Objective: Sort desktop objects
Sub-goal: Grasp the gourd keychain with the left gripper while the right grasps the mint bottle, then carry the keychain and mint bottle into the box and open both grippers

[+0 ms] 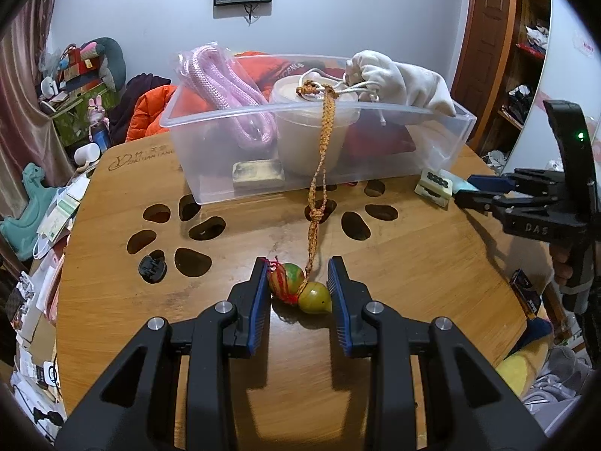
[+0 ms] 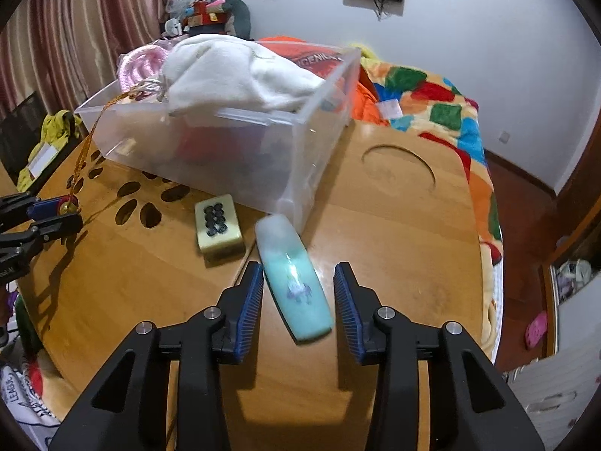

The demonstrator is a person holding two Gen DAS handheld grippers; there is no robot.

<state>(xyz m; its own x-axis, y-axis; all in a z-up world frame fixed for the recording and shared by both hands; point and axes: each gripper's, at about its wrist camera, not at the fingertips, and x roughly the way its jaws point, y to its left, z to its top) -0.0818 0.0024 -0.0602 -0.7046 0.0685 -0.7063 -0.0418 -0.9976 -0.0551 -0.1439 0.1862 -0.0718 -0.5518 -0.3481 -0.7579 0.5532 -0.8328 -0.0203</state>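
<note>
Gourd charm (image 1: 300,288): green-yellow, red thread, tan braided cord (image 1: 319,173). Case (image 2: 293,282): turquoise, purple print. Tile (image 2: 218,225): cream, black dots. Rope (image 1: 225,86): pink.

On the round wooden desk (image 1: 413,263), the clear plastic bin (image 1: 432,150) stands behind the green-and-yellow gourd pendant (image 1: 300,289), with the cream mahjong tile (image 2: 218,225) just left of the turquoise oblong case (image 2: 296,282).

Wooden table (image 1: 413,263) with a bin and small things on top

The table has dark oval cut-outs (image 1: 191,261) and a round recess (image 2: 398,173). On it stand a clear bin (image 1: 375,161), a mahjong tile (image 2: 218,228) just beside the bin's corner, a teal case (image 2: 296,282) next to the tile, two beads (image 1: 300,289) on a braided cord (image 1: 319,173) that runs up over the bin's rim, and a black clip (image 1: 152,267) at one cut-out.
</note>
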